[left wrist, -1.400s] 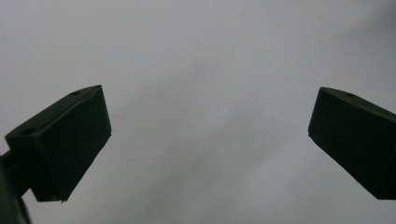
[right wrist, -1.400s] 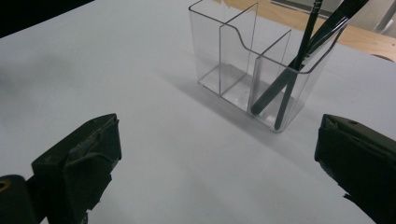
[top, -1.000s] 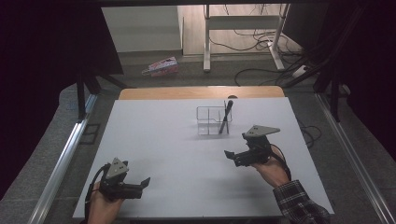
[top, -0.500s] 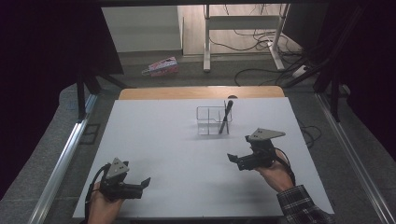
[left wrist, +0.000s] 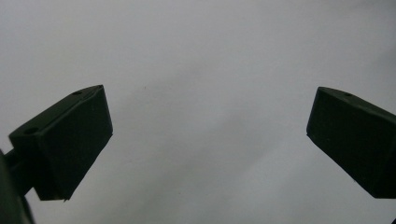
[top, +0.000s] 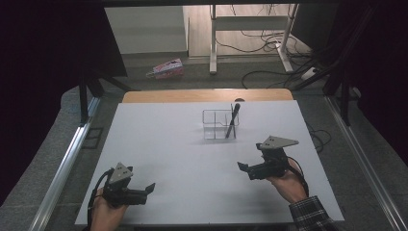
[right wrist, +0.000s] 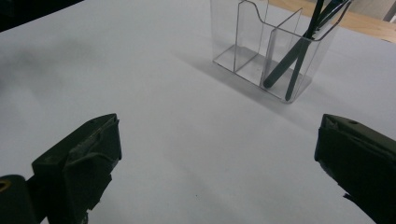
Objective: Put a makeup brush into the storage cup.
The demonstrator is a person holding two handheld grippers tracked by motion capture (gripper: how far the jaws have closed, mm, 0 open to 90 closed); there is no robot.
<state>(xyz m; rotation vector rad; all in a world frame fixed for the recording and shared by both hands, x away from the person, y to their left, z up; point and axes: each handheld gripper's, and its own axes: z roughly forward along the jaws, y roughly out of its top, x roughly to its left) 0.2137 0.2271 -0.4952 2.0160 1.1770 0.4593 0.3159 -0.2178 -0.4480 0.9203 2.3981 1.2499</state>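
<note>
A clear plastic organiser (top: 219,123) (right wrist: 261,44) with compartments stands at the back middle of the white table (top: 183,159). Two dark pens (top: 233,120) (right wrist: 292,51) lean in its right-hand compartment. My right gripper (top: 243,168) (right wrist: 217,154) hovers low over the table in front of the organiser, a little to its right, jaws wide apart and empty. My left gripper (top: 150,187) (left wrist: 208,140) rests near the front left edge, open, with only bare white table between its jaws.
A wooden strip (top: 207,95) borders the table's far edge. Metal rails (top: 62,168) run along both sides. On the floor beyond lie a pink packet (top: 166,69), cables (top: 284,48) and a desk frame (top: 250,24).
My right gripper has drifted back toward the person and slightly right, away from the organiser. The left gripper has stayed put.
</note>
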